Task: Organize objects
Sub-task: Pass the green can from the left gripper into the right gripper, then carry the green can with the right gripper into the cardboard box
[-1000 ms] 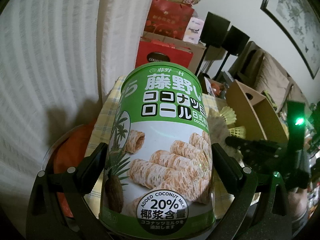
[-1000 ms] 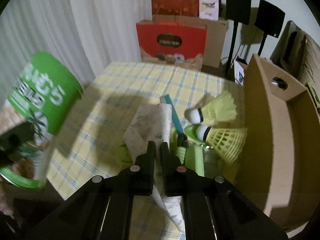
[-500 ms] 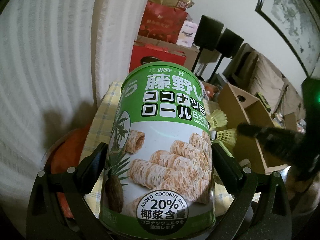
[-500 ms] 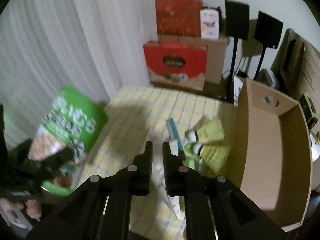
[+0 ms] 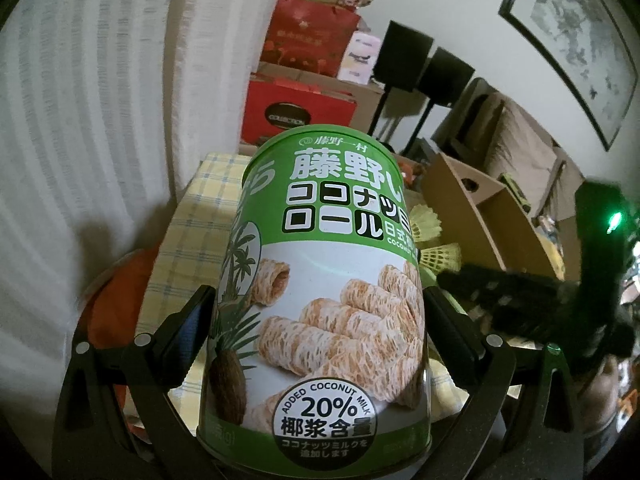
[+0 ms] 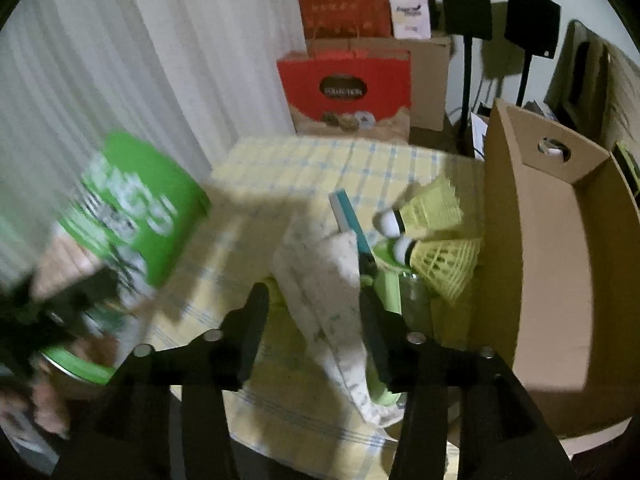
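A green can of coconut rolls (image 5: 320, 280) stands tilted between the pads of my left gripper (image 5: 318, 292), which is shut on its lower half. The same can (image 6: 132, 208) appears blurred at the left of the right wrist view. My right gripper (image 6: 313, 294) hovers over the yellow checked table (image 6: 300, 160), and its jaws are opening. A white patterned cloth (image 6: 324, 280) lies on the table below the gap, and the pads do not press on it. Two yellow shuttlecocks (image 6: 432, 208) lie just right of the cloth.
An open cardboard box (image 6: 540, 260) stands along the table's right side. A teal strip (image 6: 348, 216) and light green items (image 6: 386, 284) lie beside the cloth. Red gift bags (image 6: 344, 88) and black stands (image 6: 464, 4) are behind the table, white curtains on the left.
My right gripper's jaws have gone from shut to apart, and it has lifted a little above the cloth. The left gripper keeps its hold on the can, barely moved.
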Action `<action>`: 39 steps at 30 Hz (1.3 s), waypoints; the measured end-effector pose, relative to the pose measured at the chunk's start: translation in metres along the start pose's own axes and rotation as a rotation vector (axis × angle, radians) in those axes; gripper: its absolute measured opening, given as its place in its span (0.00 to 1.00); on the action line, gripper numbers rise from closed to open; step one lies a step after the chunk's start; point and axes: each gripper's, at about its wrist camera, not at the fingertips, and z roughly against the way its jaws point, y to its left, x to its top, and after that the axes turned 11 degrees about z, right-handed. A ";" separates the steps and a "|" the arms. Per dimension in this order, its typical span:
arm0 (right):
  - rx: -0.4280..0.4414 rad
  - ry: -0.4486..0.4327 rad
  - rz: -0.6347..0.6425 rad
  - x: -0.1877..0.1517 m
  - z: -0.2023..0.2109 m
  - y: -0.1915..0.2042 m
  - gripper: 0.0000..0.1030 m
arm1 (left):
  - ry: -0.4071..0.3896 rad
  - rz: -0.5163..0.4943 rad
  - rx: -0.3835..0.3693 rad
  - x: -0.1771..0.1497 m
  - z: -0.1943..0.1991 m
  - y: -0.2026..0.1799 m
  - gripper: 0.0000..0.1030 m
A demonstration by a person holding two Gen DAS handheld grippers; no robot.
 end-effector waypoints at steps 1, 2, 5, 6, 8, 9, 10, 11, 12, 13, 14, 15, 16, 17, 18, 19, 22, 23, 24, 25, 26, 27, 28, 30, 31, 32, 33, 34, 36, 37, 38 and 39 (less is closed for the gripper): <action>0.022 -0.015 -0.018 0.003 0.006 -0.002 0.51 | 0.003 -0.003 -0.007 -0.001 -0.001 -0.001 0.97; 0.050 -0.031 -0.041 0.007 0.011 -0.004 0.53 | 0.006 -0.001 -0.011 -0.002 -0.001 -0.003 0.97; 0.150 -0.067 -0.113 0.015 0.027 -0.012 0.59 | 0.018 -0.012 -0.036 -0.007 -0.004 -0.011 0.97; 0.181 -0.072 -0.138 0.018 0.031 -0.014 0.60 | 0.023 -0.020 -0.048 -0.009 -0.005 -0.016 0.97; 0.231 -0.069 -0.175 0.022 0.033 -0.017 0.64 | 0.031 -0.033 -0.068 -0.012 -0.007 -0.024 0.97; 0.268 -0.064 -0.197 0.023 0.033 -0.018 0.64 | 0.034 -0.039 -0.079 -0.014 -0.008 -0.029 0.97; 0.291 -0.060 -0.211 0.023 0.032 -0.019 0.64 | 0.035 -0.043 -0.085 -0.015 -0.008 -0.033 0.97; 0.317 -0.053 -0.228 0.023 0.031 -0.019 0.65 | 0.038 -0.047 -0.092 -0.017 -0.008 -0.037 0.97; 0.339 -0.048 -0.243 0.023 0.032 -0.020 0.65 | 0.040 -0.050 -0.099 -0.018 -0.009 -0.041 0.97; 0.361 -0.043 -0.258 0.023 0.032 -0.020 0.67 | 0.042 -0.052 -0.104 -0.019 -0.009 -0.044 0.97; 0.382 -0.041 -0.272 0.021 0.032 -0.021 0.68 | 0.045 -0.054 -0.109 -0.020 -0.010 -0.048 0.97; 0.398 -0.039 -0.284 0.019 0.032 -0.021 0.69 | 0.048 -0.053 -0.118 -0.021 -0.011 -0.051 0.97; 0.409 -0.034 -0.293 0.018 0.032 -0.022 0.71 | 0.050 -0.052 -0.123 -0.022 -0.011 -0.053 0.97; 0.411 -0.031 -0.297 0.017 0.031 -0.022 0.73 | 0.054 -0.051 -0.128 -0.022 -0.012 -0.056 0.97; 0.416 -0.028 -0.300 0.016 0.031 -0.022 0.74 | 0.058 -0.052 -0.132 -0.023 -0.012 -0.060 0.97; 0.421 -0.024 -0.302 0.015 0.031 -0.022 0.76 | 0.058 -0.055 -0.129 -0.024 -0.013 -0.063 0.97; 0.409 -0.015 -0.306 0.011 0.032 -0.024 0.82 | 0.055 -0.071 -0.119 -0.026 -0.015 -0.073 0.97; 0.403 -0.013 -0.306 0.010 0.033 -0.025 0.84 | 0.056 -0.073 -0.117 -0.026 -0.015 -0.076 0.97; 0.398 -0.010 -0.305 0.008 0.032 -0.026 0.85 | 0.057 -0.074 -0.117 -0.027 -0.015 -0.078 0.97; 0.396 -0.004 -0.306 0.007 0.032 -0.026 0.88 | 0.061 -0.076 -0.116 -0.028 -0.015 -0.082 0.97; 0.397 0.000 -0.312 0.006 0.031 -0.028 0.90 | 0.062 -0.080 -0.112 -0.028 -0.016 -0.085 0.97; 0.397 -0.001 -0.315 0.004 0.031 -0.030 0.91 | 0.060 -0.086 -0.107 -0.028 -0.016 -0.088 0.97; 0.396 -0.002 -0.319 0.003 0.030 -0.032 0.91 | 0.057 -0.093 -0.103 -0.029 -0.016 -0.091 0.97; 0.392 -0.008 -0.330 0.002 0.033 -0.037 0.91 | 0.053 -0.105 -0.099 -0.029 -0.017 -0.098 0.97; 0.384 -0.017 -0.330 0.001 0.035 -0.039 0.90 | 0.052 -0.109 -0.097 -0.029 -0.018 -0.101 0.97; 0.378 -0.022 -0.326 0.001 0.037 -0.040 0.89 | 0.053 -0.110 -0.097 -0.029 -0.019 -0.104 0.97; 0.367 -0.031 -0.318 0.001 0.040 -0.041 0.89 | 0.058 -0.111 -0.103 -0.028 -0.020 -0.108 0.97; 0.348 -0.040 -0.308 0.000 0.045 -0.042 0.89 | 0.061 -0.112 -0.109 -0.029 -0.021 -0.110 0.97; 0.323 -0.048 -0.301 0.001 0.051 -0.046 0.88 | 0.066 -0.122 -0.120 -0.029 -0.023 -0.119 0.97; 0.310 -0.054 -0.296 0.001 0.056 -0.049 0.88 | 0.064 -0.130 -0.124 -0.029 -0.023 -0.125 0.97; 0.302 -0.059 -0.298 0.001 0.061 -0.053 0.88 | 0.062 -0.135 -0.129 -0.029 -0.022 -0.130 0.97; 0.295 -0.062 -0.305 0.000 0.066 -0.057 0.87 | 0.061 -0.143 -0.135 -0.029 -0.023 -0.136 0.97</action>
